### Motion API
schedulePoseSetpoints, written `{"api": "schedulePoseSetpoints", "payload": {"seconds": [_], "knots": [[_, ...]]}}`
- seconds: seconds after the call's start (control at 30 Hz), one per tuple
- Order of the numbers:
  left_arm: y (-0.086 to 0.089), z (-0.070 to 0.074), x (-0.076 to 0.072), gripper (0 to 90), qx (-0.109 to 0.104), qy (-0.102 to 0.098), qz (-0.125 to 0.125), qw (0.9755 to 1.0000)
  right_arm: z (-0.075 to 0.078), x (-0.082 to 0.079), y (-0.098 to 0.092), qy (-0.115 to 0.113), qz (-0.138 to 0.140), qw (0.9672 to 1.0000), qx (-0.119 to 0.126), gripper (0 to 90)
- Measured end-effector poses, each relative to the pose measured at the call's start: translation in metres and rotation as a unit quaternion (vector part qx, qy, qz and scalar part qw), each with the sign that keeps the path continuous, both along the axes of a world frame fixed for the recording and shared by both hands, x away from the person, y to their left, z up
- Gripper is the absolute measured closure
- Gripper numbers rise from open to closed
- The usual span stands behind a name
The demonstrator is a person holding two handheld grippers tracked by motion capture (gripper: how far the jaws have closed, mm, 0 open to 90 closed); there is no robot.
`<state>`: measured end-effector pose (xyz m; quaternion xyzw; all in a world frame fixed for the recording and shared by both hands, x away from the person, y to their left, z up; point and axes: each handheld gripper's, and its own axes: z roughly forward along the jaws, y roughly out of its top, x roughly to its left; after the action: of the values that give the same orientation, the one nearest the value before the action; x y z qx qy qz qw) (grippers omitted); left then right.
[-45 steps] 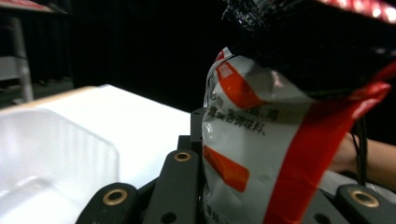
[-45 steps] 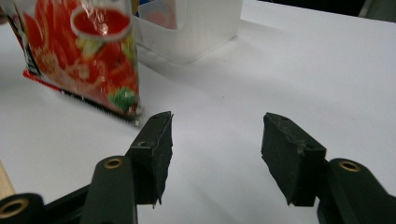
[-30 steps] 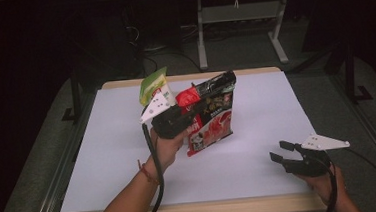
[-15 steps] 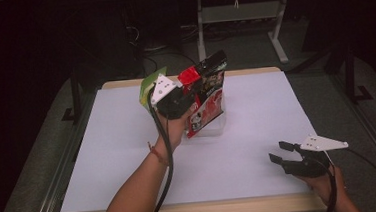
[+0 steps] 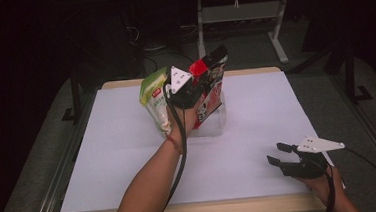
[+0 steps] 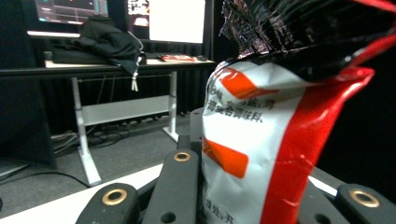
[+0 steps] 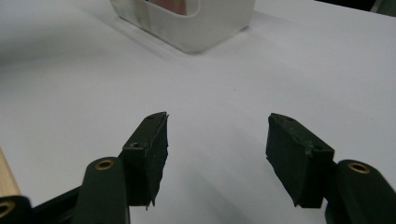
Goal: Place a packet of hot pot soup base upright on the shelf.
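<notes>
My left gripper (image 5: 197,85) is shut on the top of a red, black and white snack bag (image 5: 212,86), held upright above a white bin (image 5: 217,126) near the table's far middle. In the left gripper view the bag (image 6: 252,154) sits pinched between the black jaws of that gripper (image 6: 247,200). A green snack bag (image 5: 155,100) stands just left of that hand. At the near right my right gripper (image 5: 274,152) rests low over the table, open and holding nothing. In its own view the right gripper (image 7: 217,126) has bare table between its jaws, and the bin (image 7: 187,23) lies ahead.
A white sheet (image 5: 119,161) covers the table, with a wooden edge (image 5: 193,211) at the front. Beyond the far edge stand a dark floor, cables and a white desk frame (image 5: 239,12).
My left hand has carried the snack bag away from me toward the far side, so it now hangs over the white bin beside the green bag. The right gripper has stayed put.
</notes>
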<state>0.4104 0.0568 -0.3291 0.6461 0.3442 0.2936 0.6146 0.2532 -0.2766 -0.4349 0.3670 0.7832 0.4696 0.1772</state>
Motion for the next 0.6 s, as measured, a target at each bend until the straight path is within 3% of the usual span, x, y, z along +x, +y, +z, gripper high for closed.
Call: {"api": "schedulePoseSetpoints", "payload": {"seconds": [0.07, 0.23, 0.3, 0.4, 0.53, 0.6], "knots": [[-0.006, -0.004, 0.002, 82.6, 0.022, -0.016, 0.017, 0.9995, 0.0, 0.0, 0.0, 0.0, 0.001, 1.0, -0.001, 38.1], [-0.015, -0.018, 0.007, 82.3, 0.013, -0.019, 0.048, 0.9986, -0.001, 0.0, 0.001, 0.002, 0.005, 1.0, -0.003, 38.1], [-0.02, -0.021, 0.006, 81.9, 0.026, -0.039, 0.058, 0.9972, -0.002, 0.001, 0.002, 0.002, 0.007, 0.9999, -0.008, 38.1], [-0.027, -0.024, 0.007, 81.3, 0.042, -0.051, 0.056, 0.9963, -0.003, 0.001, 0.003, 0.004, 0.009, 0.9999, -0.014, 38.1], [-0.024, -0.028, 0.009, 80.3, 0.01, -0.035, 0.055, 0.9978, -0.003, 0.001, 0.003, 0.004, 0.01, 0.9998, -0.016, 38.1], [-0.024, -0.031, 0.01, 79.7, 0.02, -0.038, 0.049, 0.9979, -0.004, 0.001, 0.004, 0.002, 0.011, 0.9997, -0.02, 38.1]]}}
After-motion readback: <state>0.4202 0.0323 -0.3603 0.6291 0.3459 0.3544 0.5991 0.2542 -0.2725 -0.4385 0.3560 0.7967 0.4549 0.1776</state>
